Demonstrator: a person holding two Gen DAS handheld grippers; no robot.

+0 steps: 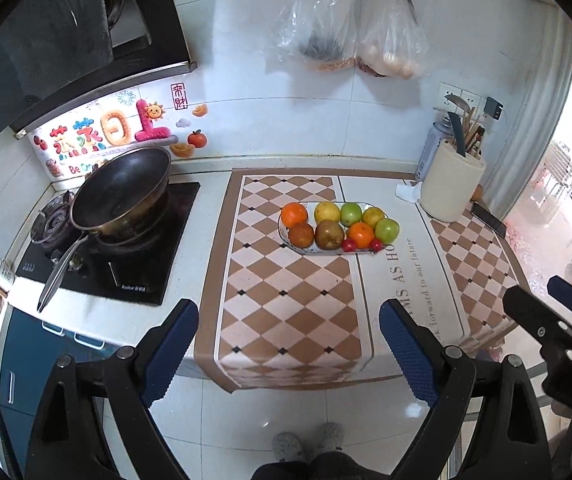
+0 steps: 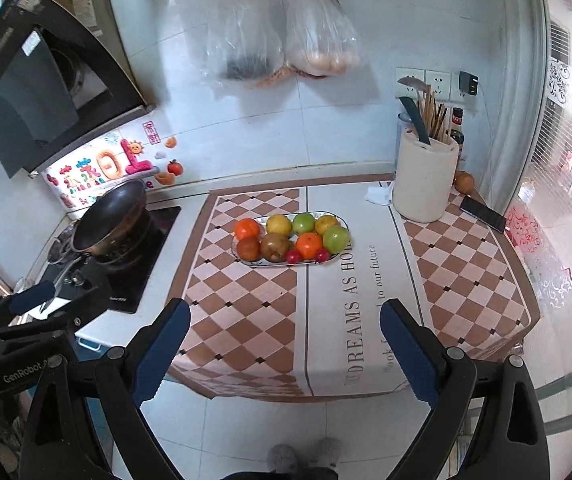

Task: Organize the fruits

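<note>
- Your left gripper [image 1: 287, 354] is close to you, off the front edge of the desk [image 1: 214, 184], and its jaws are wide open with nothing in them.
- Your right gripper [image 2: 286, 354] is close to you too, jaws wide open and holding nothing.
- Past the jaws a checked mat [image 1: 286, 308] covers the middle of the desk and hangs a little over the front edge.
- Farther back on the mat sits the oval fruit plate [image 2: 246, 261].
- In the front row of the plate you can see a dark red fruit [image 2: 248, 248], a brown pear [image 2: 275, 247], an orange [image 2: 309, 245] and a green apple [image 2: 335, 239].
- Two small red fruits [image 2: 293, 256] lie at the front rim, one on each side of that orange.
- In the back row sit another orange [image 2: 246, 228], a yellow fruit [image 2: 278, 224], a second green apple [image 2: 303, 223] and one more yellow fruit [image 2: 326, 224].
- To the left of the mat a black wok [image 1: 122, 192] sits on the stove [image 1: 138, 276].
- At the back right stands a cream utensil holder [image 2: 423, 184], with a phone [image 2: 482, 213] lying just beside it.
- Two plastic bags [image 2: 282, 32] hang on the far wall.
</note>
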